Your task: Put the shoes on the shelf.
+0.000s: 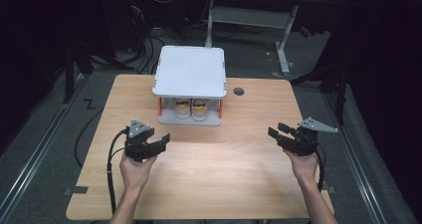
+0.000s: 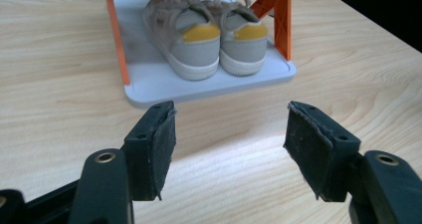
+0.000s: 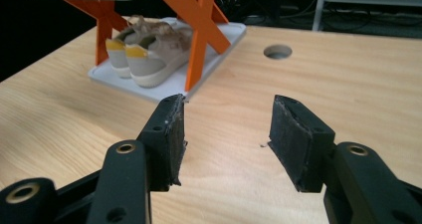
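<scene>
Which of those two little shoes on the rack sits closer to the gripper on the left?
The left shoe of the pair, on the rack's bottom shelf. It stands on the side toward the left gripper, while its twin stands beside it, farther off.

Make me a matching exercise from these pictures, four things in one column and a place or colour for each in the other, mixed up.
Things:
1. pair of shoes
2. rack legs
3. round hole
4. left claw

Places or colours:
A. orange
B. in the tabletop, right of the rack
C. on the rack's lower shelf
D. open above the table, near the left edge

Pairs: 1-C, 2-A, 3-B, 4-D
</scene>
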Motion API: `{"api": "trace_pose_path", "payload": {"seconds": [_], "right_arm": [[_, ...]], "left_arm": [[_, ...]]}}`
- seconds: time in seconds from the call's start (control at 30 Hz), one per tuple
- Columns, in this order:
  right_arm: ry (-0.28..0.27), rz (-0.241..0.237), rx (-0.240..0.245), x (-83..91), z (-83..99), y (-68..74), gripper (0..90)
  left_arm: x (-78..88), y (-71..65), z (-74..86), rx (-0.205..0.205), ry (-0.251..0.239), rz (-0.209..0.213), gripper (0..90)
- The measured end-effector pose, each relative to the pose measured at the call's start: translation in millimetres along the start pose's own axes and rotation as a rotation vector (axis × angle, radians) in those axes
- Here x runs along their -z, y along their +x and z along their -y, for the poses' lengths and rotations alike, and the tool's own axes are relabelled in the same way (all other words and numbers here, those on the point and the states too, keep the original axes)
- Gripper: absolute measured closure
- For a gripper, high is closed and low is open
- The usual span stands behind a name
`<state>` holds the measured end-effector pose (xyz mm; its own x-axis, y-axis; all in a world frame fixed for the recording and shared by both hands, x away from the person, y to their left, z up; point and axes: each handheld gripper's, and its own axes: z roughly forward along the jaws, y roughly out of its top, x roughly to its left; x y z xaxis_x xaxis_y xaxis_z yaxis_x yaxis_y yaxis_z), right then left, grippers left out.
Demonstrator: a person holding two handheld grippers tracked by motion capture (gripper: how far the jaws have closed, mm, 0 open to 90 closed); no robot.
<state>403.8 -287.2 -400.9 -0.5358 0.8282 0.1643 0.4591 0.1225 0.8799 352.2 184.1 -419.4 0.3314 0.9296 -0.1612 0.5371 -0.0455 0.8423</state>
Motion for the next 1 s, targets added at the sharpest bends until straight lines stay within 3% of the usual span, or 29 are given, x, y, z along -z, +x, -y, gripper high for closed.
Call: {"api": "trace_pose_path", "payload": {"seconds": [0.2, 0.4, 0.7, 1.0], "right_arm": [[0.012, 0.045, -0.010, -0.5, 24.2, -4.3, 45.8], [0.052, 0.056, -0.027, -1.6, 40.2, -8.5, 46.7], [0.147, 0.116, -0.025, -14.3, 66.5, -15.9, 45.1], [0.218, 0.192, 0.019, -26.4, 81.7, -21.7, 42.7]], "left_arm": [[0.0, 3.4, 15.6, 0.011, 0.019, -0.003, 36.0], [-4.2, 6.4, 29.9, 0.010, 0.042, -0.017, 35.5], [-19.1, 7.1, 48.6, -0.027, 0.109, -0.068, 34.4], [-36.3, 11.6, 61.9, -0.039, 0.160, -0.134, 33.6]]}}
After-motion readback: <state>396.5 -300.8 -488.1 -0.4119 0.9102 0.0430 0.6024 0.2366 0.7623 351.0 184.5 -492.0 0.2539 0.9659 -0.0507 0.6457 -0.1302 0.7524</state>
